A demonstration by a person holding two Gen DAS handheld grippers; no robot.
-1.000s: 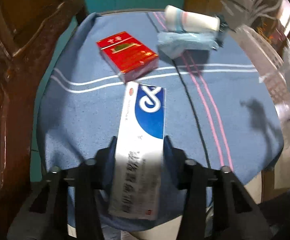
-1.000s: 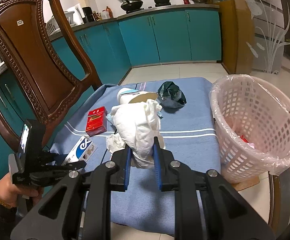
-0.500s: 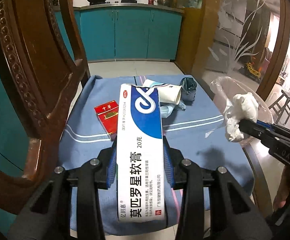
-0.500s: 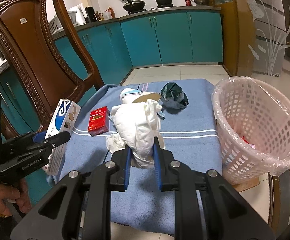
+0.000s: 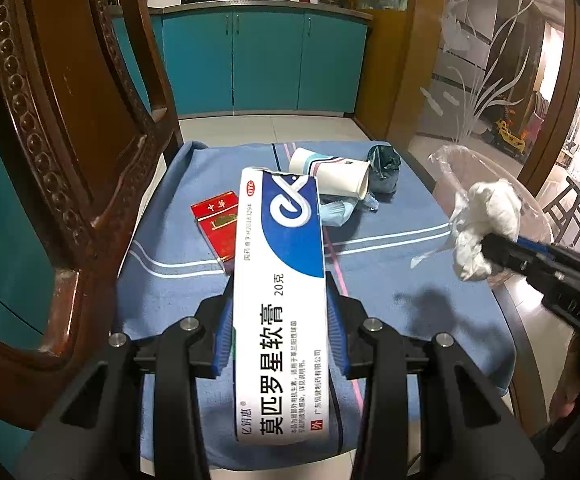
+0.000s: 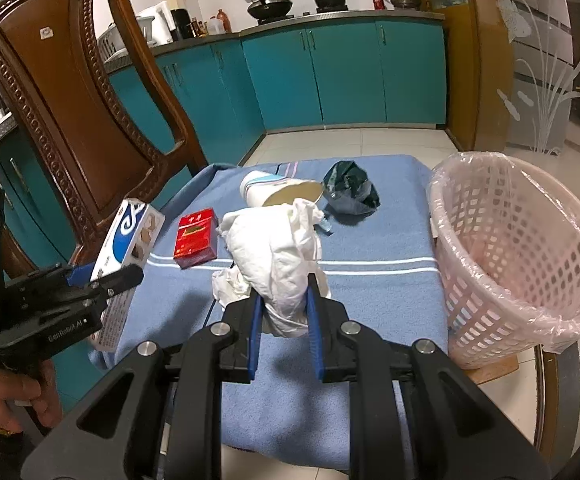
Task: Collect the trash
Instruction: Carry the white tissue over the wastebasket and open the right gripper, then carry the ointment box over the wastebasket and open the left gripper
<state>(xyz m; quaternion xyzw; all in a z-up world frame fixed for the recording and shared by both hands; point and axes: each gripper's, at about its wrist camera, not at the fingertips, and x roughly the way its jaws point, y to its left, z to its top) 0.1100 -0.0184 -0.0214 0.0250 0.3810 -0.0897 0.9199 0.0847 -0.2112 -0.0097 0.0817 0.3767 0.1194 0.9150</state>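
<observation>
My left gripper [image 5: 279, 320] is shut on a long white and blue ointment box [image 5: 281, 288] and holds it above the blue cloth; it also shows in the right wrist view [image 6: 123, 248]. My right gripper [image 6: 281, 312] is shut on a crumpled white tissue wad [image 6: 277, 248], seen from the left wrist view [image 5: 482, 224] near the basket. A pink plastic-lined waste basket [image 6: 518, 256] stands at the right. On the cloth lie a red cigarette pack [image 6: 195, 238], a tipped paper cup [image 6: 277, 192] and a dark crumpled bag [image 6: 352, 194].
A blue striped cloth [image 6: 370, 280] covers the small table. A carved wooden chair [image 6: 77, 112] stands at the left, close to my left gripper. Teal kitchen cabinets [image 6: 330, 76] are behind. A crumpled light blue mask [image 5: 336, 214] lies by the cup.
My left gripper has lifted the ointment box off the cloth and tilted up to level. My right gripper holds the tissue about where it was.
</observation>
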